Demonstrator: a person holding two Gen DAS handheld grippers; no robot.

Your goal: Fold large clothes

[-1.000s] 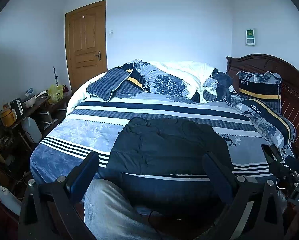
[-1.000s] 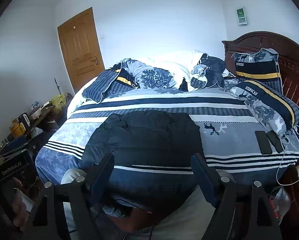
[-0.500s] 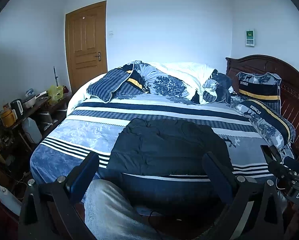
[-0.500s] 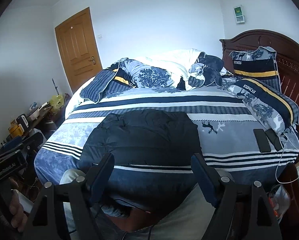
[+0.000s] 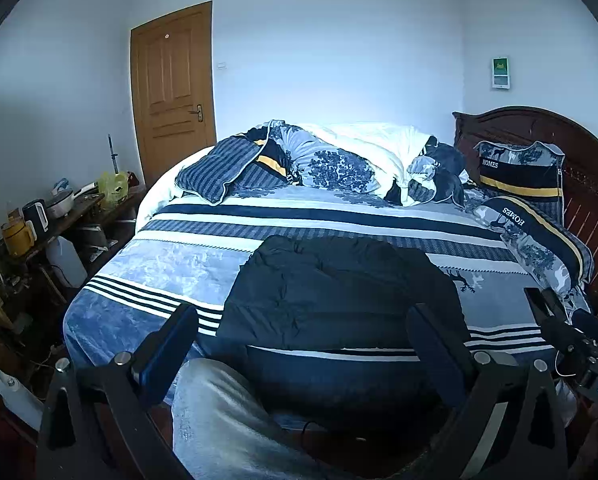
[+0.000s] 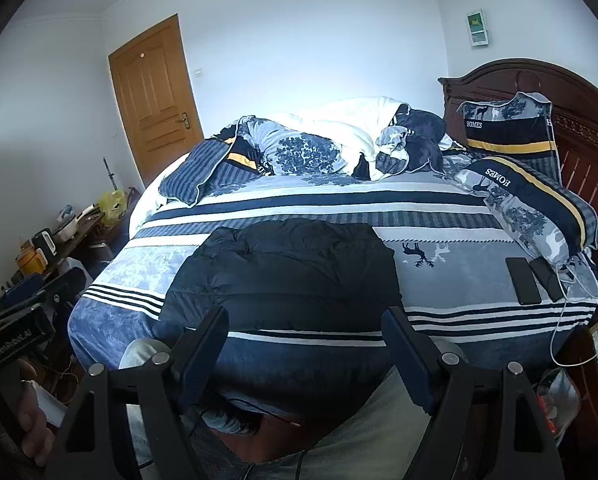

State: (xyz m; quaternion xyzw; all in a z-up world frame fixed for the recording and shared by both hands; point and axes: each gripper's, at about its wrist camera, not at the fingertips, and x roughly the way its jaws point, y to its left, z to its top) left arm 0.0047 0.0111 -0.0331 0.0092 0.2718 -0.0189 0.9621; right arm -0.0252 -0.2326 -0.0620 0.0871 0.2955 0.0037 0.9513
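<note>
1. The left gripper (image 5: 301, 332) stands wide apart with nothing between its blue-padded fingers (image 5: 171, 344), hanging in the air short of the bed's near edge, above the person's grey-trousered leg (image 5: 219, 420).
2. The right gripper (image 6: 305, 336) is likewise spread wide and empty, clear of the bedding, with the person's legs below it.
3. The left hand (image 6: 31, 436) shows at the lower left of the right wrist view, wrapped round the other gripper's handle.
4. The dark padded jacket (image 6: 283, 276) lies flat on the striped blue bedspread (image 6: 459, 280), near the bed's front edge, straight ahead of both grippers and touched by neither.
5. Two phones (image 6: 533, 280) lie side by side on the spread, well to the jacket's right, by the printed pillows (image 6: 539, 212).
6. Farther back sits a rumpled heap of duvet and bedding (image 6: 331, 144); behind it are the wooden headboard (image 6: 579, 120) and the door (image 6: 155, 96).
7. Against the frames from a second before, both grippers hold the same spread, and the jacket lies in the same place; the right wrist view has shifted only slightly.
</note>
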